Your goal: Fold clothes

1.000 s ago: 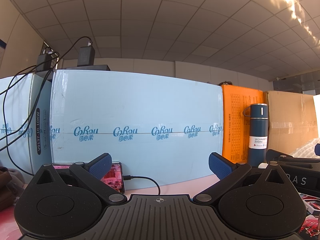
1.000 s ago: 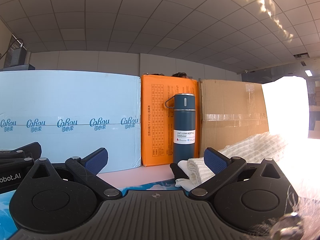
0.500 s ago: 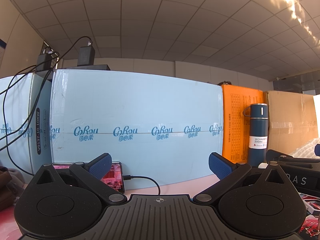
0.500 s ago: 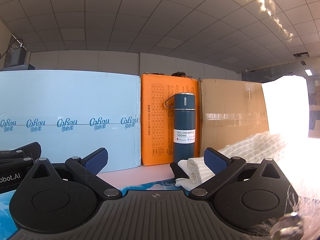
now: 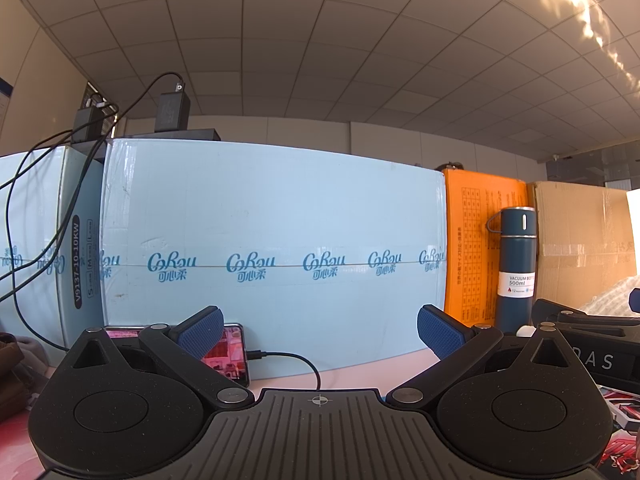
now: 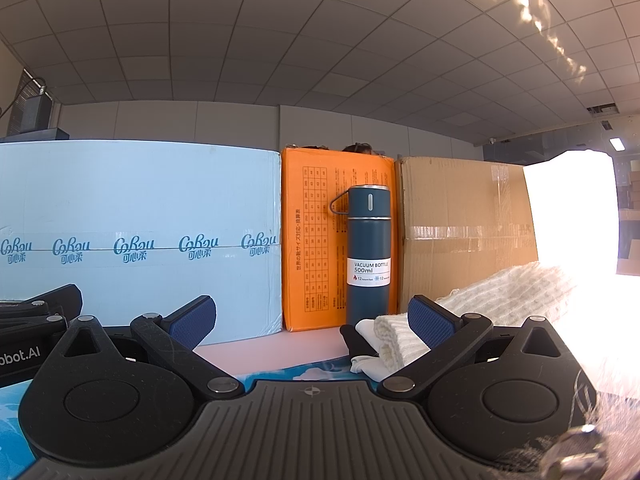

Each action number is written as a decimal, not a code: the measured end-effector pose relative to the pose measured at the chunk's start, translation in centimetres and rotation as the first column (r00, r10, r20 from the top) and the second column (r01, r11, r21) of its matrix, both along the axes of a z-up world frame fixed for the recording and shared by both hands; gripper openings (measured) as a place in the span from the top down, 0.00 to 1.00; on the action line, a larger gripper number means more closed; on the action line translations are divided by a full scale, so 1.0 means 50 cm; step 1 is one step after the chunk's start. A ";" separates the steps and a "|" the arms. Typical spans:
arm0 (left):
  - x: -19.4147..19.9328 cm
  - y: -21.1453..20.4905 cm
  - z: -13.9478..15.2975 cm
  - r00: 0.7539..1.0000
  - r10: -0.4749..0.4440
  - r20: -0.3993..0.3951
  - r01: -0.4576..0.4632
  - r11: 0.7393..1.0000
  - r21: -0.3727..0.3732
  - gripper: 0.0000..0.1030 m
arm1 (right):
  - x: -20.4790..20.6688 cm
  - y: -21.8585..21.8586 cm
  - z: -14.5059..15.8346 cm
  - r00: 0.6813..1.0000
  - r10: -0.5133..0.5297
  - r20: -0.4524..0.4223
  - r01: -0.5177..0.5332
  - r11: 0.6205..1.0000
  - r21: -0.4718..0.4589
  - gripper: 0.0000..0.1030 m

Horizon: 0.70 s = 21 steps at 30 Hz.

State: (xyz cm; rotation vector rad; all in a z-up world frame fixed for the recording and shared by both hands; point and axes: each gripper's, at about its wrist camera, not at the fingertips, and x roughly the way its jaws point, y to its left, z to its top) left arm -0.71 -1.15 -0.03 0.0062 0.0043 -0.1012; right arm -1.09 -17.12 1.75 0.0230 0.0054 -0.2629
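Note:
A white knitted garment (image 6: 504,300) lies heaped on the table at the right of the right wrist view, with a rolled end (image 6: 386,340) just left of my right finger; a bit of it shows in the left wrist view (image 5: 612,300). My right gripper (image 6: 312,320) is open and empty, low over the table. My left gripper (image 5: 318,330) is open and empty, facing the blue box. The right gripper's body shows at the right edge of the left wrist view (image 5: 592,340).
A light blue carton (image 5: 272,248) stands close behind, with an orange box (image 6: 320,240), a dark blue vacuum bottle (image 6: 368,252) and a brown carton (image 6: 464,232) beside it. A phone (image 5: 234,350) with a cable leans on the blue carton. Chargers and cables sit on top at the left.

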 end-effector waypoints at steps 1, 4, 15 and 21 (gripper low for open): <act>0.000 0.000 0.000 1.000 0.000 0.000 0.000 1.000 0.000 0.00 | 0.000 0.000 0.000 1.000 0.000 0.000 0.000 1.000 0.000 0.00; 0.000 0.000 0.000 1.000 0.000 0.000 0.000 1.000 0.000 0.00 | 0.001 0.000 0.000 1.000 0.000 0.000 0.000 1.000 0.000 0.00; -0.004 -0.003 0.000 1.000 0.020 0.006 -0.020 1.000 0.006 0.00 | -0.002 0.004 0.001 0.999 -0.033 0.009 0.033 0.999 -0.012 0.00; -0.007 -0.007 0.001 1.000 0.007 -0.007 -0.007 1.000 0.018 0.00 | -0.015 -0.008 0.001 0.999 -0.022 0.031 0.021 0.999 0.033 0.00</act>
